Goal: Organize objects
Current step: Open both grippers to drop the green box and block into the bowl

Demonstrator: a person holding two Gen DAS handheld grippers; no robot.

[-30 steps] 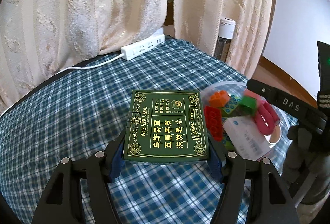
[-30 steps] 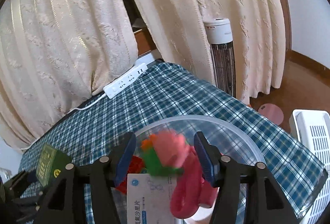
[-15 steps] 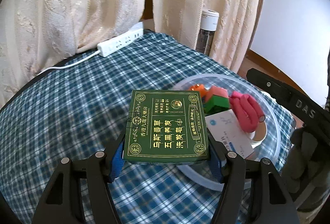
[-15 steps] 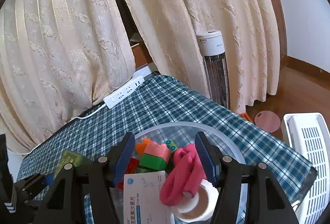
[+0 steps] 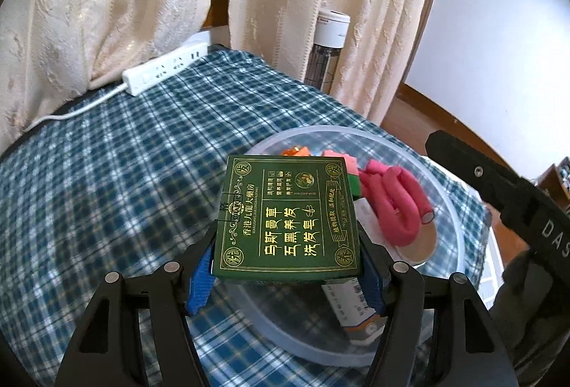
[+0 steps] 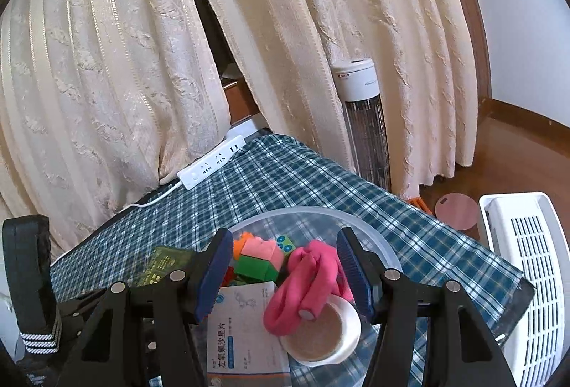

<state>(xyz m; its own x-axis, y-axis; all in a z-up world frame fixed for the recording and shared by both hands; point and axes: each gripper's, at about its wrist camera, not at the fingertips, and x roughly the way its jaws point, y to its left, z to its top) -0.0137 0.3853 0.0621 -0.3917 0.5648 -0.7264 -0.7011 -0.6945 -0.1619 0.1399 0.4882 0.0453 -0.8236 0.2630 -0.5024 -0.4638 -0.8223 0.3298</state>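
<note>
The left gripper has its fingers clamped on one green box, carried flat over the near rim of the clear bowl, probably so it can drop in with the other items. The right gripper hovers above the bowl, fingers apart and holding nothing. Inside lie one white medicine box, one pink foam loop, one tape roll and several toy bricks. Farther across the table sits one power strip.
</note>
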